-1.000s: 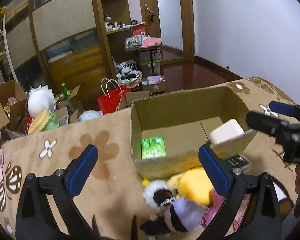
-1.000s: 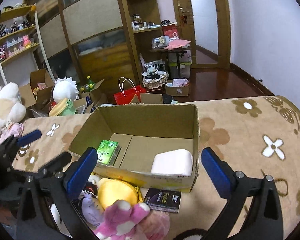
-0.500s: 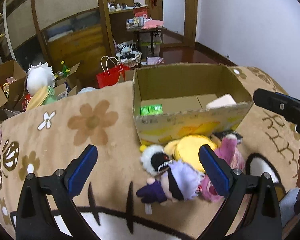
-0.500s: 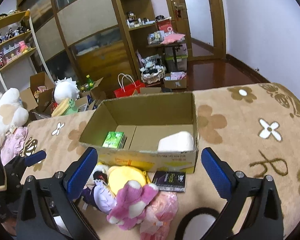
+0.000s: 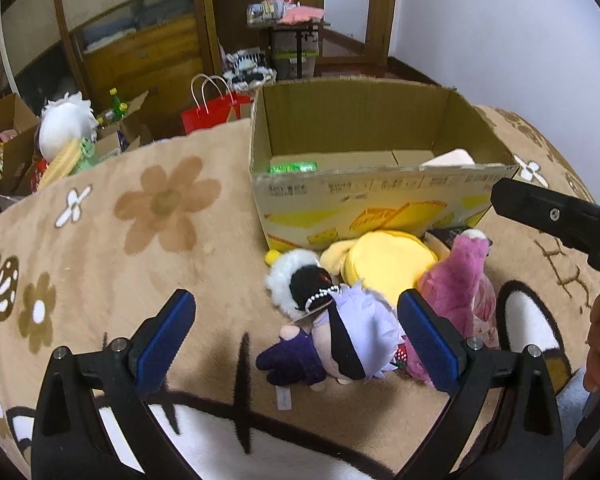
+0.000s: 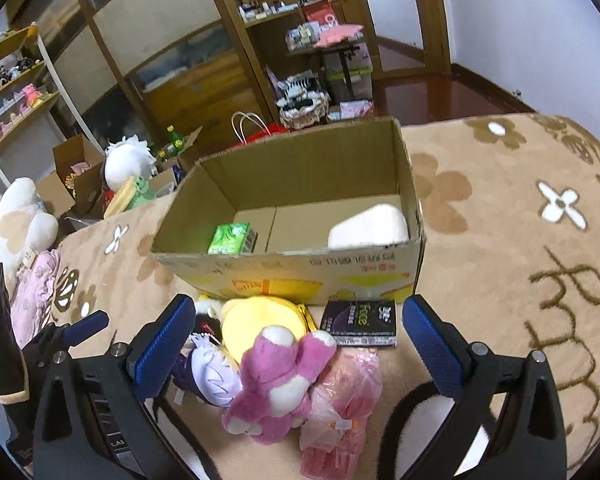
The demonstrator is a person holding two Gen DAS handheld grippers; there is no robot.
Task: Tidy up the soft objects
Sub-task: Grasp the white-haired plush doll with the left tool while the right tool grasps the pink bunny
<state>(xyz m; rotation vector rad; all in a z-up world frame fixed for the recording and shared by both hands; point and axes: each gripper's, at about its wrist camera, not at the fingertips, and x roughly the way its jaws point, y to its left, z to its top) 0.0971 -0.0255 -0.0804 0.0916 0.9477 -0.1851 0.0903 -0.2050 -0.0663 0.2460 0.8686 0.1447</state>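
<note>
One cardboard box (image 6: 300,276); two items inside: green pack (image 6: 232,238), white pack (image 6: 368,228); four soft toys; one black packet (image 6: 360,322).

A tan flowered blanket (image 6: 500,208) is carrying everything: the open cardboard box (image 6: 300,276) is sitting on it, with a yellow plush (image 6: 260,324), a purple-haired doll (image 5: 340,336), a pink plush (image 6: 280,384) and a dark packet (image 6: 362,322) lying just before it

White walls (image 5: 500,32), dark wooden floor (image 6: 440,92), tall wooden shelving (image 6: 228,40).
</note>
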